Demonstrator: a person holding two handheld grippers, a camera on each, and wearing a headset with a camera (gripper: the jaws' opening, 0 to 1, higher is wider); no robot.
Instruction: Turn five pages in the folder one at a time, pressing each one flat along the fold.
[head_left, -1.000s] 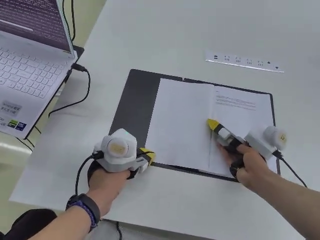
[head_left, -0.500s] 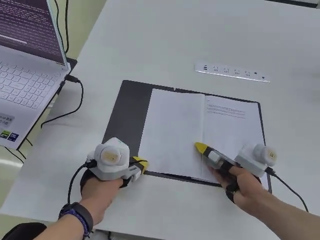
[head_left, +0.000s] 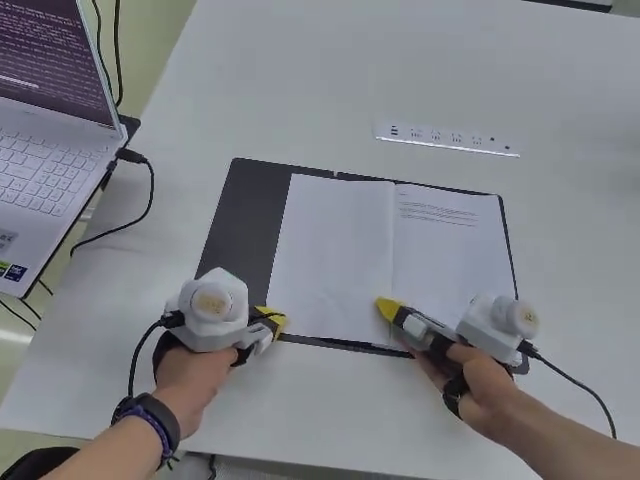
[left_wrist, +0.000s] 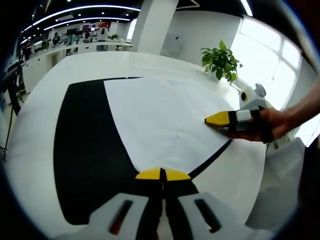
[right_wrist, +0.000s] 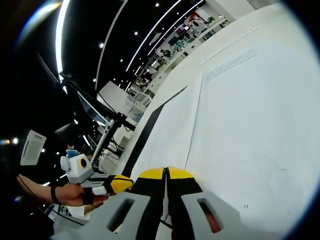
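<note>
Right gripper (head_left: 385, 306), jaws closed and empty, has slid down the fold (head_left: 393, 250) almost to the near edge of the folder (head_left: 245, 230), so this press looks nearly done. Left gripper (head_left: 272, 322), also closed and empty, sits at the folder's near-left corner. Folder lies open mid-tabletop. Laptop (head_left: 45, 150) and cable (head_left: 120, 215) at left edge, power strip (head_left: 445, 138) beyond; nothing blocks.

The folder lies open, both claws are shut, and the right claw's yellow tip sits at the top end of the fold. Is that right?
Not quite: the head view shows the right claw at the bottom end of the fold, near the lower edge of the folder. The folder lies open, and both claws, the left claw included, are shut.
</note>
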